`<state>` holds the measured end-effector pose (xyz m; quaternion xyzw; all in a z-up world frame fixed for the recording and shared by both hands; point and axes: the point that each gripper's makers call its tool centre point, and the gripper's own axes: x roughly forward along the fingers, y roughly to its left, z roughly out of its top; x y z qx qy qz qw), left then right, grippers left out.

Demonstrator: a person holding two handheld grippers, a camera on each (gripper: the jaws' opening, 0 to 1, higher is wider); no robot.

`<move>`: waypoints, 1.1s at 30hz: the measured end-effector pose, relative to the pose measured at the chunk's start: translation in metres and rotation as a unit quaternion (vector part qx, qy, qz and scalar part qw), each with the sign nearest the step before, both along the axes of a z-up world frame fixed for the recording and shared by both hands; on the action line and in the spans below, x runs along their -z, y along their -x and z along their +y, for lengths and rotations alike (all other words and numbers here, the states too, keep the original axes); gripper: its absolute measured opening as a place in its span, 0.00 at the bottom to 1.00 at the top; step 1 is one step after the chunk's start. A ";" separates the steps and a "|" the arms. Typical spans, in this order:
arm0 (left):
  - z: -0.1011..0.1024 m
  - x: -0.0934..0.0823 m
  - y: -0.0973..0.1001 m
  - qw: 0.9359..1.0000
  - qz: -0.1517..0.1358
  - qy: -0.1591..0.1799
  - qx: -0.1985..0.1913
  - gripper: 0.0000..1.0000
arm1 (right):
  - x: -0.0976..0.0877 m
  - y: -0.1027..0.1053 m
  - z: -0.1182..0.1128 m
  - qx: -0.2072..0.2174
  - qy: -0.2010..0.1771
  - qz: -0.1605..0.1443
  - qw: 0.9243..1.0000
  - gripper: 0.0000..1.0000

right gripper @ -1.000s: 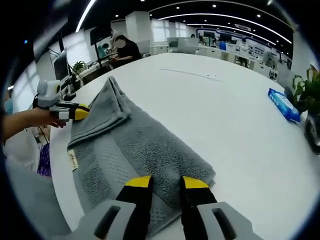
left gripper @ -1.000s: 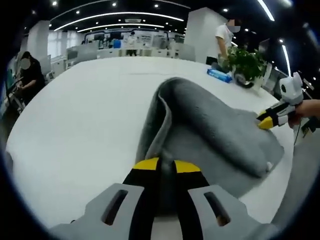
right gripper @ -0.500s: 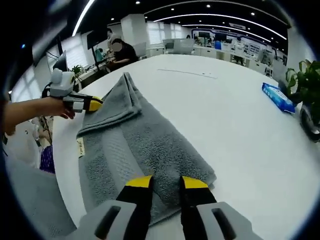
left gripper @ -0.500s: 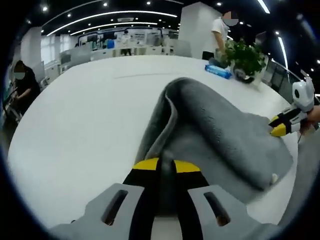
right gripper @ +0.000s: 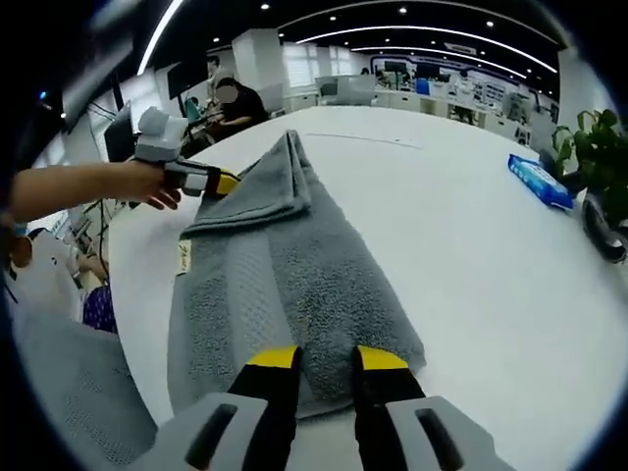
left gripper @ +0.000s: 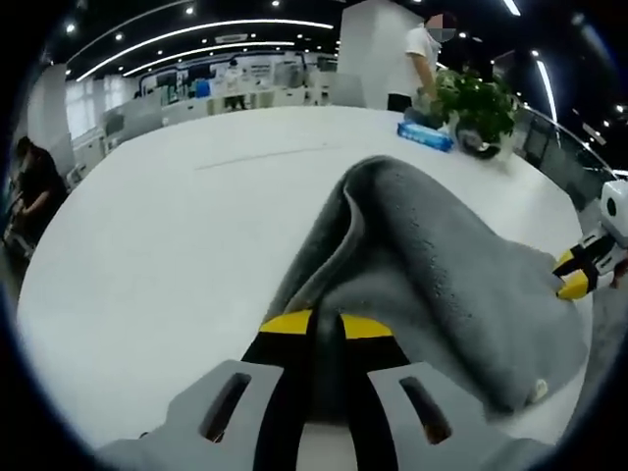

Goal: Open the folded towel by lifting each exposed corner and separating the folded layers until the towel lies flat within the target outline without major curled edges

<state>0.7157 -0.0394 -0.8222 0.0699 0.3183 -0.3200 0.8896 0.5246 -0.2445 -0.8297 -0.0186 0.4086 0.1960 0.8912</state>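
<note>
Two claws at opposite ends of lengthwise-stretched grey towel.

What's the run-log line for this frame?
stage: unfolding | left gripper: shut on towel, edge lifted | right gripper: shut on towel | towel: still folded, on table | flat: no

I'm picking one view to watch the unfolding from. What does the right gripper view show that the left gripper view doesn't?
The right gripper view alone shows the person's hand holding the left gripper, and the towel's small label. The left gripper view alone shows the raised fold from its own end, layers parted into a tunnel. Both share the gray towel, the white table, the blue packet, the potted plant, and the right gripper.
</note>
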 end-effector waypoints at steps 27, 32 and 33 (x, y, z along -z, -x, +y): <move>-0.071 0.001 -0.050 0.996 -0.017 -0.021 0.084 0.08 | 0.000 0.031 0.029 -0.010 -0.007 0.005 1.000 0.20; -0.085 0.001 -0.060 0.994 -0.029 -0.024 0.099 0.08 | 0.000 0.032 0.035 -0.015 -0.007 0.005 1.000 0.21; -0.087 0.001 -0.061 0.994 -0.029 -0.022 0.100 0.08 | 0.000 0.032 0.036 -0.015 -0.007 0.005 1.000 0.21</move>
